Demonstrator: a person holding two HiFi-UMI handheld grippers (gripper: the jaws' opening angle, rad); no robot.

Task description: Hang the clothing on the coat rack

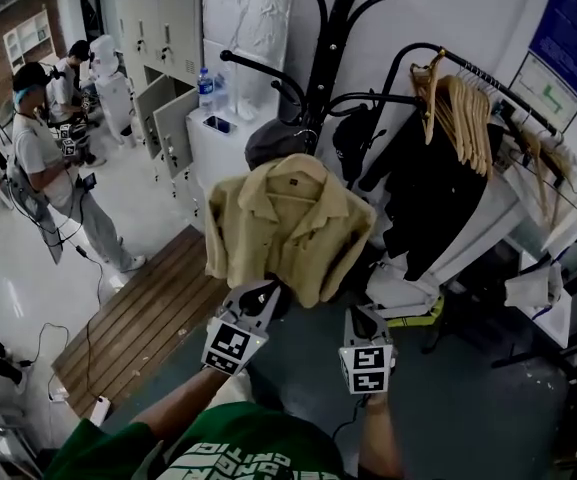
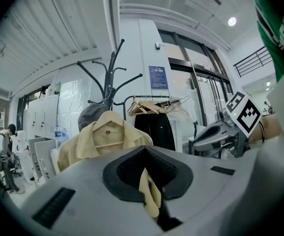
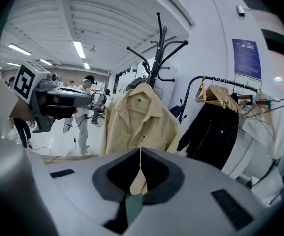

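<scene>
The tan shirt [image 1: 288, 223] is in the middle of the frame, just in front of the black coat rack [image 1: 333, 38]. The left hand-held gripper [image 2: 149, 188] and the right hand-held gripper [image 3: 138, 178] each pinch its bottom edge tight.

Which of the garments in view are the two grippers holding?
The tan shirt in front of the coat rack: both the left gripper and right gripper pinch its fabric. The black garment hangs untouched on the rail behind.
</scene>
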